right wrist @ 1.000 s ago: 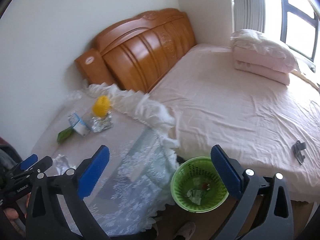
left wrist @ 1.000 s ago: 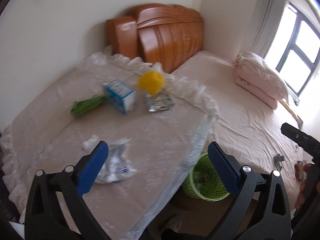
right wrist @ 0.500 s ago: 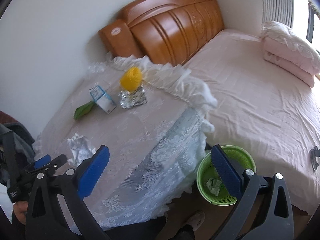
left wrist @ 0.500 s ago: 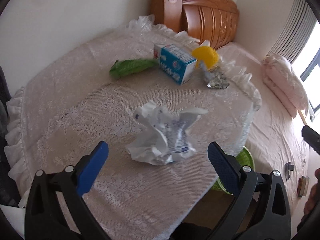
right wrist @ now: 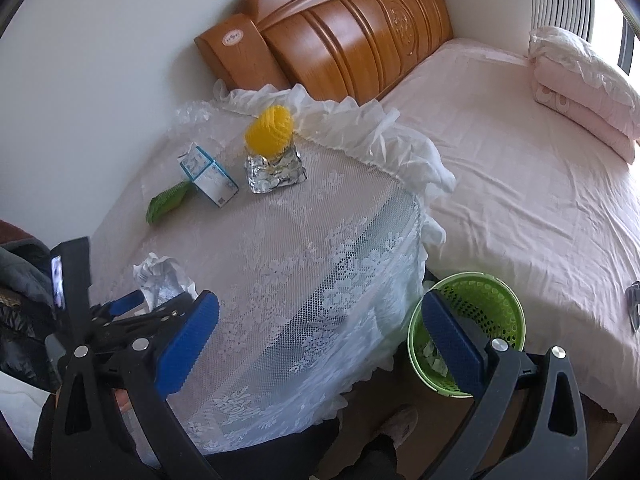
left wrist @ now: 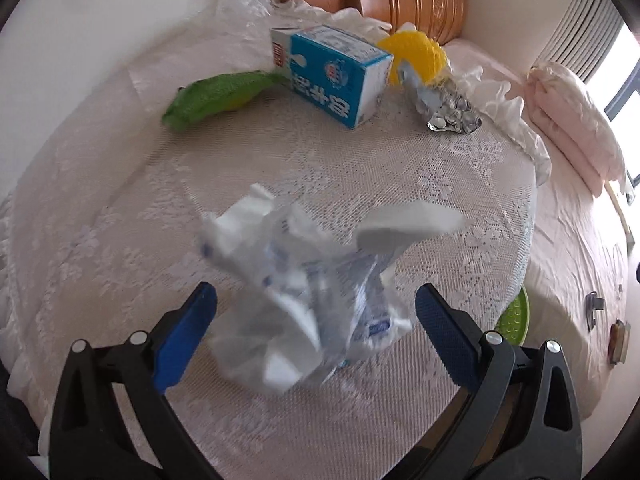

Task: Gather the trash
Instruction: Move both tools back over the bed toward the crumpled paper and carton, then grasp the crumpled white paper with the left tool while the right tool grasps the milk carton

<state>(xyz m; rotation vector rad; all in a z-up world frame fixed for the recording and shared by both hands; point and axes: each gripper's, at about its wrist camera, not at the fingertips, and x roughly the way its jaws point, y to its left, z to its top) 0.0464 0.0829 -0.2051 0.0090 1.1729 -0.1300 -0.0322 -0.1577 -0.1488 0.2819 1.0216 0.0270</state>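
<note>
crumpled wrapper [left wrist: 304, 296] between spread left claw [left wrist: 316, 312] fingers

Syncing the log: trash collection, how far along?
Done: a few scraps already lie in the green basket. In hand: the left claw, open, straddles the crumpled white wrapper, not yet gripped. Left: green packet, blue carton, foil wad and yellow ball sit on the table. Right claw is open, empty.

Bright daylight, heavy fisheye warp

Window [right wrist: 624, 40] glare blows out the right side; the crumpled wrapper [left wrist: 304, 300] left of it is motion-blurred, and dark vignette rounds every corner.
</note>
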